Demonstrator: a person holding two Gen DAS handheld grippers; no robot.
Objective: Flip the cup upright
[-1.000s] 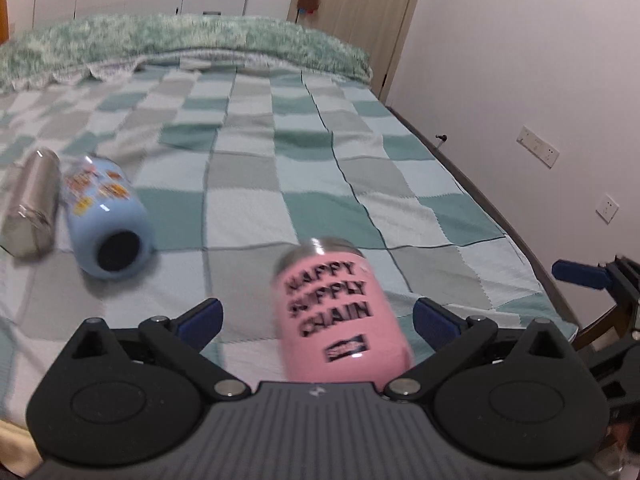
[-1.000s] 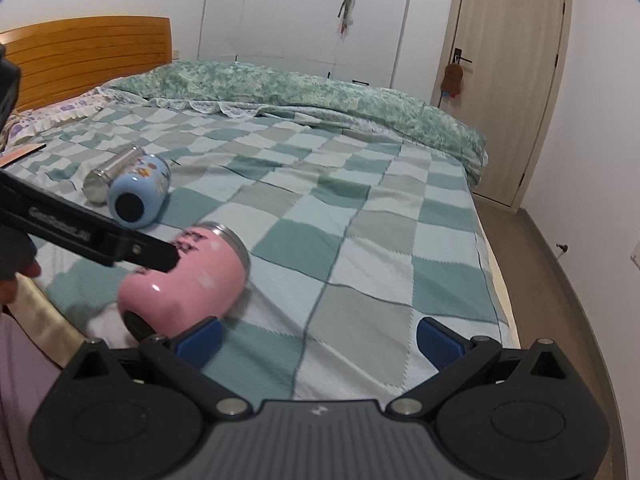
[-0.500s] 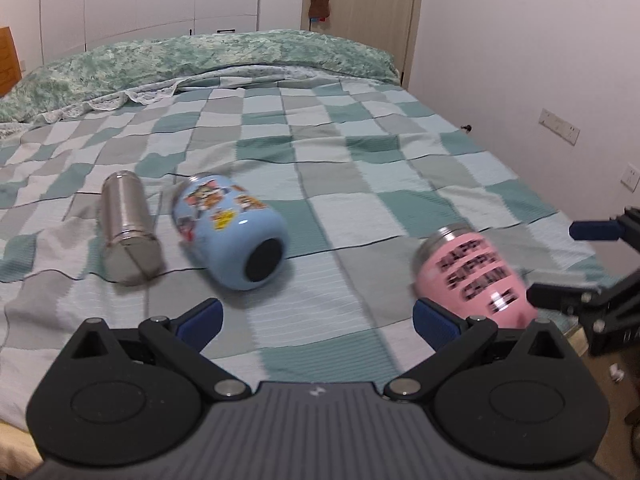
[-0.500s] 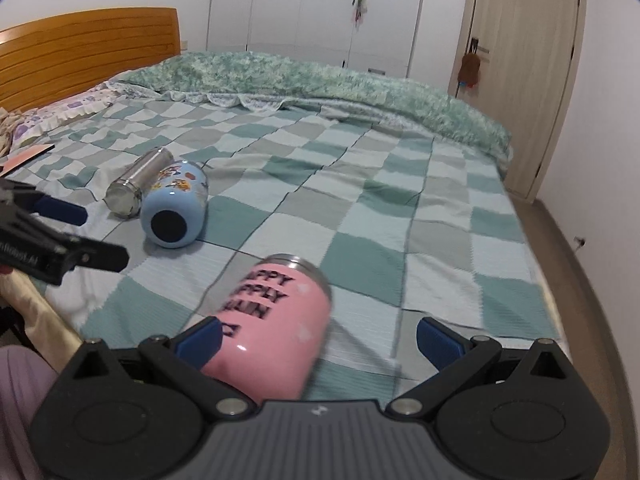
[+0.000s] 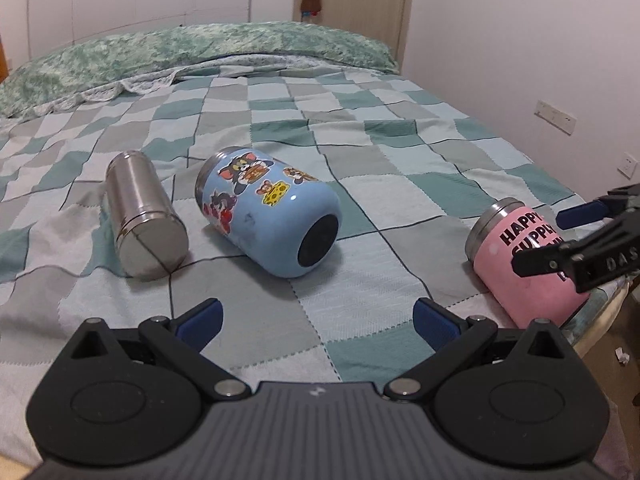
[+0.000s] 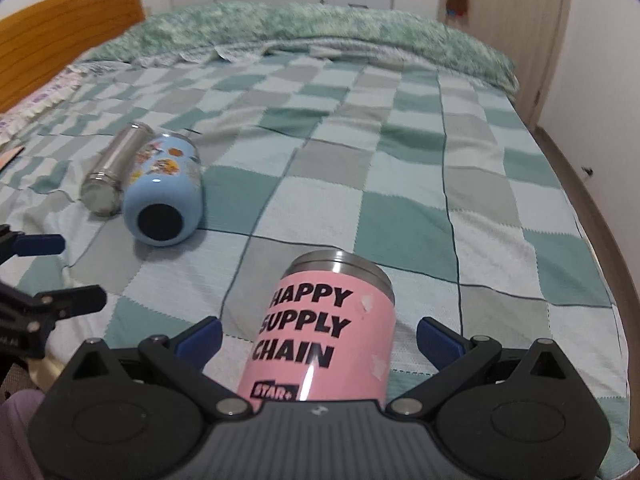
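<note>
Three cups lie on their sides on the checked bedspread. A pink cup (image 6: 324, 328) printed "HAPPY SUPPLY CHAIN" lies between the open fingers of my right gripper (image 6: 318, 330), not clamped; it also shows at the right of the left wrist view (image 5: 520, 264). A blue cartoon cup (image 5: 272, 216) lies base toward me, ahead of my open, empty left gripper (image 5: 318, 316). A steel cup (image 5: 142, 216) lies to its left. The right gripper's fingers (image 5: 576, 256) cross the pink cup in the left wrist view.
The bed's near edge (image 5: 600, 320) runs just under the pink cup. A green quilt (image 5: 200, 52) is bunched at the head of the bed, with a wooden headboard (image 6: 60, 44) behind. A wall with sockets (image 5: 556, 112) and a door (image 6: 516, 20) lie to the right.
My left gripper has swung left off the pink cup and now faces the blue cup. My right gripper has moved in so the pink cup sits between its open fingers.
</note>
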